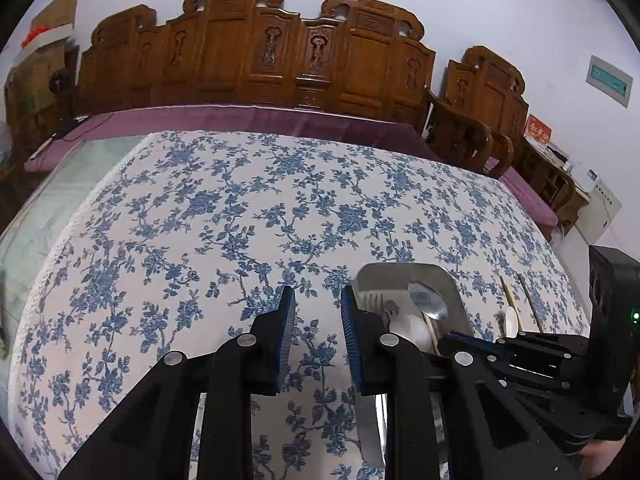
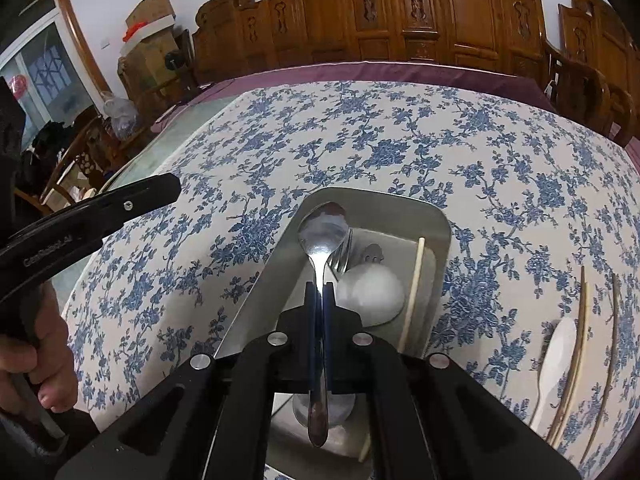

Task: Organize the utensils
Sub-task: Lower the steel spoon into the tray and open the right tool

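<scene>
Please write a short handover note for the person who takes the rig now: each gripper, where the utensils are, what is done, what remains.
Right gripper: shut on the metal spoon, held over the metal tray.
Left gripper: open, holding nothing, above the tablecloth beside the tray.
Done: fork, white spoon and one chopstick lie in the tray.
Left: release the metal spoon into the tray; then a second white spoon and two chopsticks lying on the cloth right of the tray.
</scene>
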